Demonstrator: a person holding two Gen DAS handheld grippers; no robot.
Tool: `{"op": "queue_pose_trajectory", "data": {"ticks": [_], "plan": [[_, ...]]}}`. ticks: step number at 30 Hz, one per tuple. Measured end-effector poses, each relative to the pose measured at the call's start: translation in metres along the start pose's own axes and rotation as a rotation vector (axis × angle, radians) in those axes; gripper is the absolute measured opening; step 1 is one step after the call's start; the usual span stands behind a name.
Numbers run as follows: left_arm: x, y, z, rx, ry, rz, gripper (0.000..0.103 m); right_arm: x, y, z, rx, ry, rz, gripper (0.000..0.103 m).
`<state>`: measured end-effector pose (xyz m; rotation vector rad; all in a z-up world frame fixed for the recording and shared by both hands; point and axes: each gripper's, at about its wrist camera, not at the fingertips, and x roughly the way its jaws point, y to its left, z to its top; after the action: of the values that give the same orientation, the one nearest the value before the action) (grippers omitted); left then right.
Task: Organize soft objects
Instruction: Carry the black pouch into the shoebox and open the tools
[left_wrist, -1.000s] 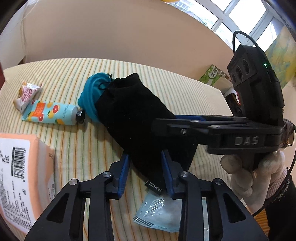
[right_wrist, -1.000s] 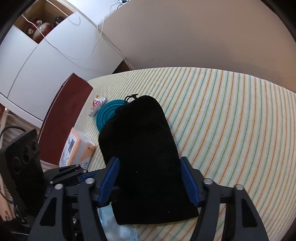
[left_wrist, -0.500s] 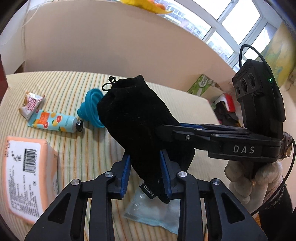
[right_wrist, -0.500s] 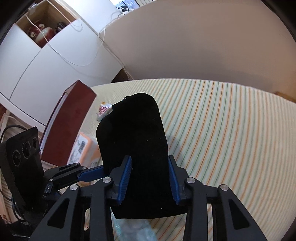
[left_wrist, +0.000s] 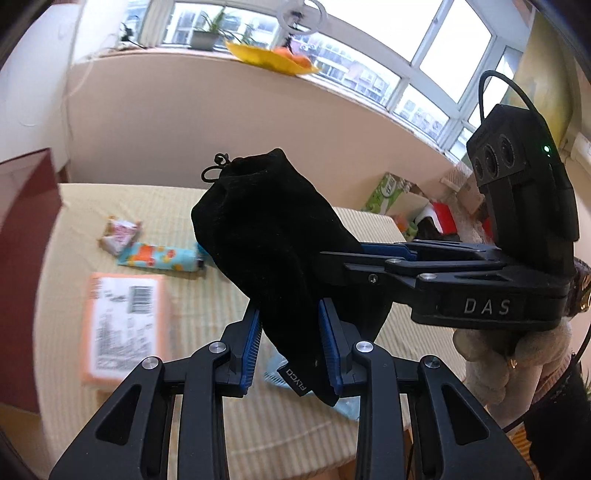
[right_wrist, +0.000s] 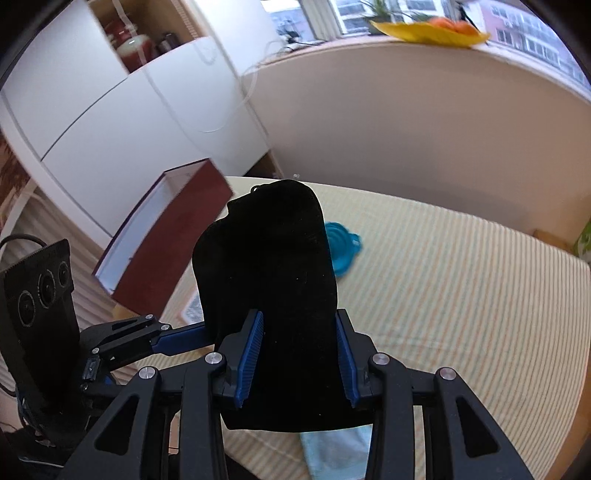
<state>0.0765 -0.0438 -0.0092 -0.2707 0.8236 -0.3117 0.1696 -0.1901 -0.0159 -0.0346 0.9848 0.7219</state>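
A black drawstring pouch (left_wrist: 266, 236) hangs in the air above the striped table, its closed mouth pointing up. My left gripper (left_wrist: 290, 345) is shut on its bottom edge near the label. My right gripper (right_wrist: 299, 350) is shut on the same pouch (right_wrist: 269, 280) from the other side; it shows in the left wrist view (left_wrist: 369, 254) coming in from the right. A blue collapsed silicone funnel (right_wrist: 341, 251) lies on the table behind the pouch.
On the striped tablecloth (left_wrist: 159, 206) lie a hand cream tube (left_wrist: 159, 256), a snack packet (left_wrist: 120, 236), an orange tissue pack (left_wrist: 125, 314) and a pale blue packet (left_wrist: 347, 406). A dark red box (right_wrist: 170, 236) stands at the table's left edge.
Both grippers closed on the pouch and lifted it off the table. It now hangs upright, uncovering the blue funnel.
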Motion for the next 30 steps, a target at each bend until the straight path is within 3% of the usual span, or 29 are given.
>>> {"op": "queue_pose_trajectory", "data": {"ticks": [9,17,30], "plan": [[-0.065,0.046,-0.011,-0.048,-0.104,0.089,0.029,0.016,0.099,0.023,-0.189,-0.042,0.001,0.035],[-0.115,0.098,-0.019,-0.109,-0.184,0.180,0.029,0.043,0.167,0.047,-0.267,-0.043,0.093,0.035],[-0.144,0.164,-0.017,-0.157,-0.197,0.331,0.029,0.103,0.248,0.081,-0.359,-0.011,0.155,0.035]]}}
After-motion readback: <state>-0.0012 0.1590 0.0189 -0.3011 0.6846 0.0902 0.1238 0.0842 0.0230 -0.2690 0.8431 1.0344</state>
